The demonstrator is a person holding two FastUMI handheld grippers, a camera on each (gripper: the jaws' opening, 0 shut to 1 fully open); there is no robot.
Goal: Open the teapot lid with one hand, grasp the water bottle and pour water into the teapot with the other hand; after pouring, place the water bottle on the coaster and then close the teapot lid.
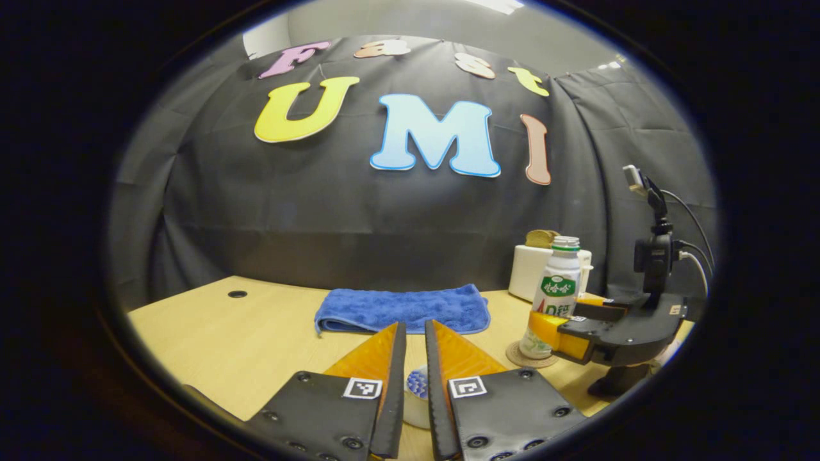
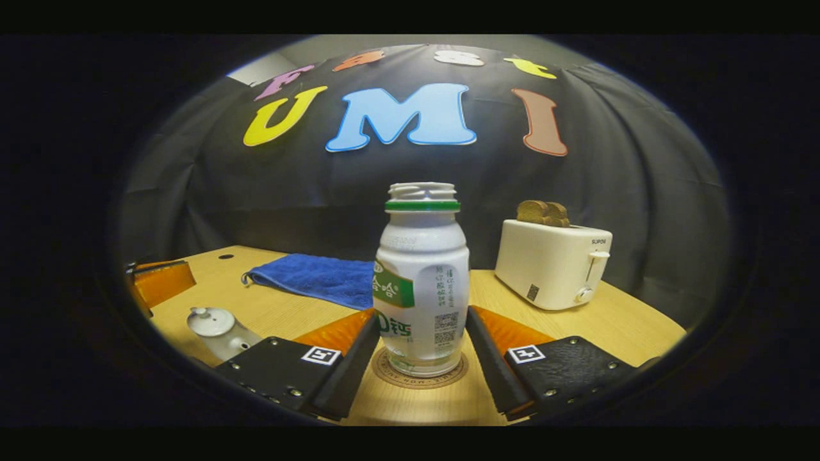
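The white water bottle (image 2: 421,282), uncapped, stands upright on the round coaster (image 2: 450,378). My right gripper (image 2: 421,314) is shut on its lower half, one finger on each side. In the left gripper view the bottle (image 1: 557,288) and coaster (image 1: 526,360) are at the right, with the right gripper (image 1: 564,323) around the bottle. The white teapot (image 2: 221,333) sits low at the left with its lid (image 2: 211,319) on. My left gripper (image 1: 415,323) has its fingers nearly together with nothing between them, above the teapot (image 1: 416,390). It also shows as the left gripper (image 2: 160,282) up-left of the teapot.
A folded blue towel (image 1: 403,307) lies at the back middle of the wooden table (image 1: 243,346). A white toaster (image 2: 554,262) with bread in it stands at the back right, behind the bottle. A small round hole (image 1: 237,294) marks the table's far left.
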